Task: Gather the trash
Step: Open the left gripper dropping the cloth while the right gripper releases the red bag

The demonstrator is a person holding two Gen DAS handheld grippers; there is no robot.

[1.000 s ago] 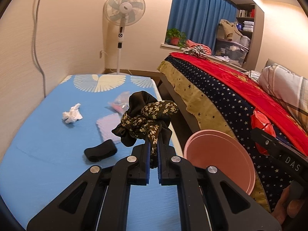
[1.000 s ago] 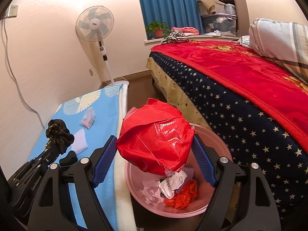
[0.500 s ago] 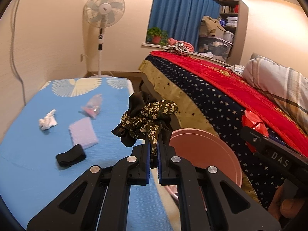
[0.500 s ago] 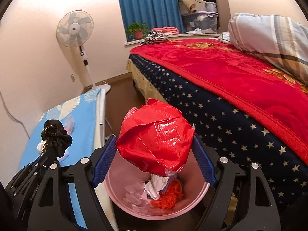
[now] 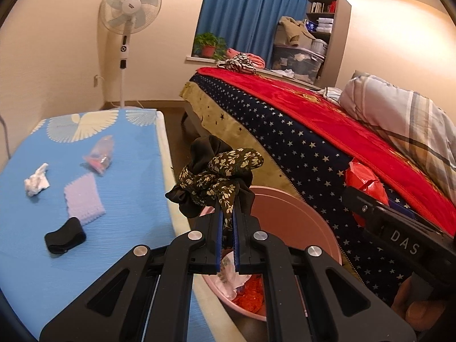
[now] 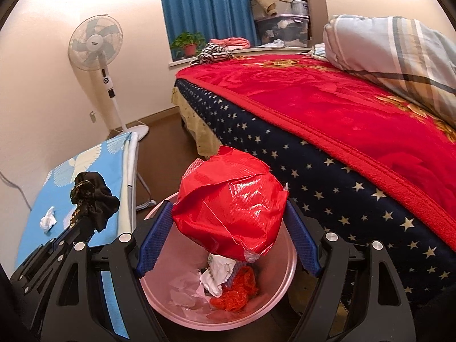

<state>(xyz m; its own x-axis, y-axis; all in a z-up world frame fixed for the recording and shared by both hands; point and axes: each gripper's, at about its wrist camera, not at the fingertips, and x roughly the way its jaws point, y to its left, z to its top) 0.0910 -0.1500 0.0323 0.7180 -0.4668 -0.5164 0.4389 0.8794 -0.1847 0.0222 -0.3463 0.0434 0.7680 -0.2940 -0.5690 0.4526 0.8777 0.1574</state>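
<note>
Both grippers have shifted over the pink bin (image 6: 287,273). Left gripper (image 5: 227,222) is clamped on a floral scrunchie (image 5: 219,182); right gripper (image 6: 228,239), jaws wide, grips a crumpled red plastic bag (image 6: 230,208).

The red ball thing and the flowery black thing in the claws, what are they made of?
Red ball: looks like thin crumpled plastic, since it is shiny with sharp creases and a clear torn edge.
Flowery black thing: looks like soft fabric, perhaps satin, since it bunches in loose ruffles with a slight sheen. I can't be sure.

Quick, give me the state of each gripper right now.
Left gripper: shut on the black floral scrunchie, near the pink bin.
Right gripper: jaws wide, clamped on the red crumpled bag, above the bin.
</note>
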